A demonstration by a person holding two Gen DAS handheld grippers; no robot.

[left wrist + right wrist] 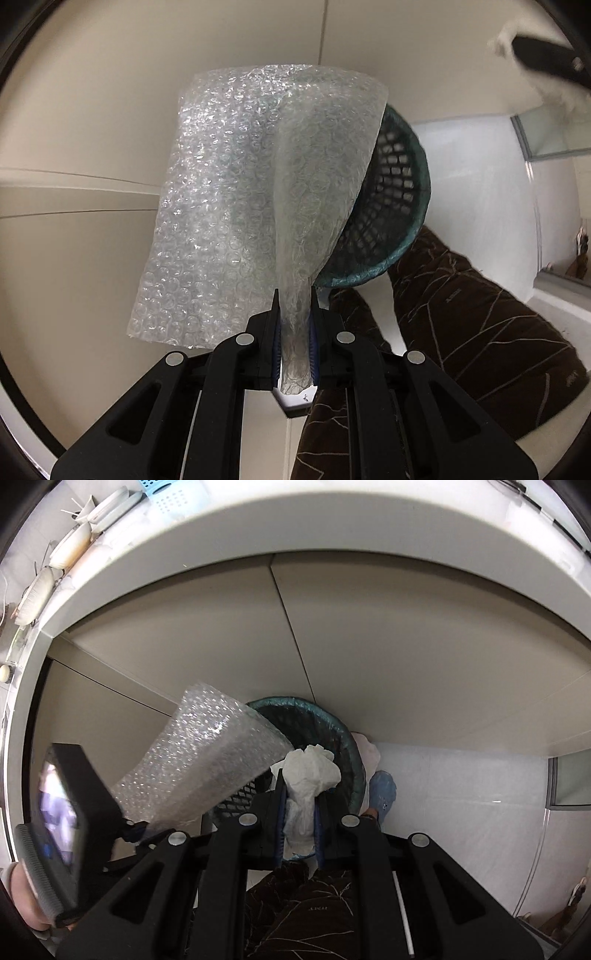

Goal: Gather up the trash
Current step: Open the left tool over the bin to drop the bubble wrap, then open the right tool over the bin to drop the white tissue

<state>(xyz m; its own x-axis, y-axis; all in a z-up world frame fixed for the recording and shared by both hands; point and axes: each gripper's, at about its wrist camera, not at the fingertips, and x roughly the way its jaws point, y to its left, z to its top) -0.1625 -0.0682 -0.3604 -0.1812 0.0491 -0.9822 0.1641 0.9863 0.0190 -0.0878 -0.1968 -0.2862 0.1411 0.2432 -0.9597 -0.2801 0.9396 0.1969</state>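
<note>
The left gripper [294, 325] is clamped on a bunched corner of a clear sheet of bubble wrap [240, 206], which fans out wide above the jaws and hangs over the near side of a round dark-green mesh waste basket [402, 192], covering much of its mouth. The right gripper [301, 805] is pinched tight on a crumpled white paper tissue [312, 768], held just above the rim of that same basket [347, 746] — the wad sits over the opening, not inside it. Below both grippers show the person's dark brown trousers with a thin pale line pattern [461, 325]. The basket stands on a pale floor [461, 794] against beige cabinet doors [369, 646]. Far beyond the basket, above the doors, a white worktop edge [295, 528] carries stacked white dishes [74, 542].
</note>
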